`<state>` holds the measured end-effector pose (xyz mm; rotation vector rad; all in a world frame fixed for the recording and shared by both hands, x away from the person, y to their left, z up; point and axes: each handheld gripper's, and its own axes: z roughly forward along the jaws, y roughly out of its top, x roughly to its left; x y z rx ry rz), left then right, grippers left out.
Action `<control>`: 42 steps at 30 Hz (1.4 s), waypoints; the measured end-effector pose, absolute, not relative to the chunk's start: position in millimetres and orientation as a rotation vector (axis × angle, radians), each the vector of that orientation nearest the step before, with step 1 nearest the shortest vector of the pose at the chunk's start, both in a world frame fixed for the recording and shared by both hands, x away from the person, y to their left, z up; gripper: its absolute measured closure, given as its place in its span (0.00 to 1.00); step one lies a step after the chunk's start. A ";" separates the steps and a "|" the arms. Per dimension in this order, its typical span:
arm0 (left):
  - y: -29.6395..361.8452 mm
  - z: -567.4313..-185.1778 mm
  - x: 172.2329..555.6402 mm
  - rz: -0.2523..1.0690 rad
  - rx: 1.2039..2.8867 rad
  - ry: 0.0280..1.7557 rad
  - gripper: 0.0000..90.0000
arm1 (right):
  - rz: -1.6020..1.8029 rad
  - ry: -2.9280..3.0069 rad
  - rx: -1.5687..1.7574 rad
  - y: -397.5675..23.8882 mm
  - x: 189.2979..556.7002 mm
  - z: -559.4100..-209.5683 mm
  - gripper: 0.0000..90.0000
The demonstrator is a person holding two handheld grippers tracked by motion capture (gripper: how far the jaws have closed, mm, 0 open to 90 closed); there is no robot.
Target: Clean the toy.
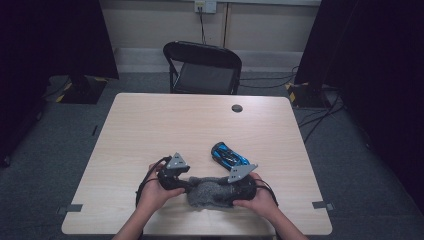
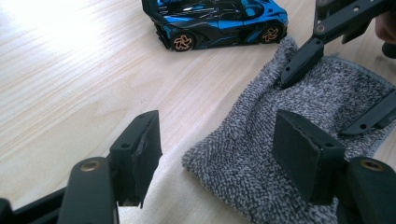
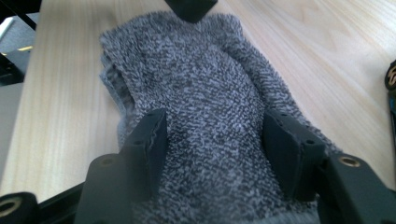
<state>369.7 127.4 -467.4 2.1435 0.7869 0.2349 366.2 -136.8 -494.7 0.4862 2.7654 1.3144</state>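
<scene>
Both grippers sit at the grey cloth (image 1: 212, 193) near the table's (image 1: 150, 130) front edge. Left gripper (image 2: 217, 154) stands released, jaws astride the cloth's corner, pads clear of it. Right gripper (image 3: 219, 149) straddles the opposite end with its jaws parted, the pads beside the pile without pinching. Neither end appears grasped yet, so gripping and handling the cloth remain. Just beyond lies a blue toy car (image 1: 227, 155).
</scene>
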 end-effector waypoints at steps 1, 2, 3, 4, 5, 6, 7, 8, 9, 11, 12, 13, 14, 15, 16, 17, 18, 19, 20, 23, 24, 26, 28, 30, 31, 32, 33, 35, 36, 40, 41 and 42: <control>127.4 -467.0 370.0 0.238 2.142 0.785 0.35 | 1.315 2.760 0.487 -137.4 365.7 -496.2 0.46; 126.6 -466.8 370.6 0.237 2.132 0.784 0.33 | 1.312 2.759 0.486 -137.8 365.5 -496.8 0.47; 126.0 -466.4 371.0 0.233 2.128 0.785 0.31 | 1.310 2.756 0.490 -138.0 364.9 -498.3 0.48; 125.9 -466.0 371.7 0.243 2.127 0.784 0.30 | 1.309 2.748 0.497 -138.2 364.3 -499.4 0.49; 125.3 -465.9 372.3 0.240 2.119 0.784 0.28 | 1.306 2.741 0.492 -138.3 363.4 -499.8 0.51; 125.0 -465.4 373.0 0.239 2.119 0.783 0.26 | 1.302 2.736 0.494 -138.3 362.9 -499.9 0.54; 124.8 -465.1 374.0 0.235 2.113 0.781 0.25 | 1.295 2.733 0.503 -138.4 362.7 -499.7 0.59; 124.4 -464.8 374.6 0.228 2.110 0.780 0.24 | 1.290 2.736 0.506 -138.6 362.8 -499.2 0.62; 124.4 -464.1 375.7 0.229 2.113 0.777 0.23 | 1.290 2.739 0.509 -139.0 363.0 -499.0 0.65; 123.8 -463.7 377.0 0.219 2.105 0.780 0.21 | 1.302 2.731 0.548 -141.3 363.7 -499.6 0.73; 123.3 -462.9 378.1 0.205 2.099 0.780 0.21 | 1.302 2.731 0.548 -141.3 363.7 -499.6 0.73; 122.8 -462.1 379.0 0.206 2.095 0.771 0.21 | 1.306 2.723 0.582 -141.8 363.3 -499.7 0.77; 121.2 -460.9 380.6 0.210 2.110 0.752 0.21 | 1.302 2.720 0.593 -141.7 362.8 -499.5 0.78; 120.3 -460.4 381.6 0.210 2.113 0.752 0.21 | 1.296 2.717 0.603 -141.4 362.0 -499.1 0.80; 119.3 -459.9 382.9 0.202 2.106 0.757 0.20 | 1.292 2.714 0.611 -141.2 361.1 -498.9 0.81; 118.4 -459.8 384.0 0.195 2.100 0.763 0.20 | 1.294 2.707 0.624 -141.3 360.0 -499.0 0.82; 117.9 -459.4 385.1 0.198 2.105 0.761 0.19 | 1.298 2.701 0.636 -141.6 359.1 -499.1 0.83; 117.4 -459.4 386.2 0.199 2.105 0.758 0.19 | 1.300 2.697 0.651 -142.1 358.5 -499.0 0.84; 117.2 -459.1 387.1 0.202 2.107 0.761 0.19 | 1.300 2.696 0.667 -142.4 357.9 -498.5 0.84; 117.8 -458.1 389.7 0.209 2.096 0.767 0.19 | 1.293 2.703 0.669 -144.4 357.0 -496.8 0.85; 118.1 -457.7 390.8 0.210 2.095 0.775 0.19 | 1.296 2.706 0.673 -145.4 357.2 -496.4 0.85; 118.1 -457.6 392.1 0.211 2.094 0.776 0.19 | 1.293 2.709 0.690 -149.5 358.1 -494.8 0.85; 117.9 -457.5 392.7 0.217 2.102 0.775 0.20 | 1.277 2.710 0.693 -153.3 358.6 -492.7 0.86; 117.3 -457.2 393.2 0.221 2.106 0.770 0.20 | 1.277 2.707 0.712 -156.7 359.1 -490.5 0.86; 117.0 -457.0 393.4 0.223 2.106 0.770 0.20 | 1.283 2.709 0.711 -159.2 359.7 -488.8 0.86; 116.4 -456.9 393.7 0.222 2.103 0.768 0.20 | 1.282 2.704 0.714 -161.3 359.8 -487.0 0.86; 116.4 -456.9 393.7 0.222 2.103 0.768 0.20 | 1.276 2.702 0.718 -163.4 359.6 -484.8 0.86; 115.8 -455.9 394.5 0.225 2.113 0.765 0.20 | 1.283 2.697 0.715 -167.6 358.8 -480.4 0.86; 113.8 -454.6 395.7 0.225 2.110 0.760 0.20 | 1.288 2.692 0.718 -171.3 358.2 -477.3 0.86; 107.3 -451.8 399.3 0.224 2.111 0.748 0.20 | 1.299 2.659 0.758 -185.9 357.5 -469.3 0.86; 104.4 -451.5 400.0 0.218 2.106 0.751 0.20 | 1.298 2.642 0.777 -191.9 357.9 -466.7 0.86; 102.4 -451.4 401.1 0.214 2.108 0.745 0.20 | 1.310 2.630 0.788 -196.9 358.6 -464.8 0.86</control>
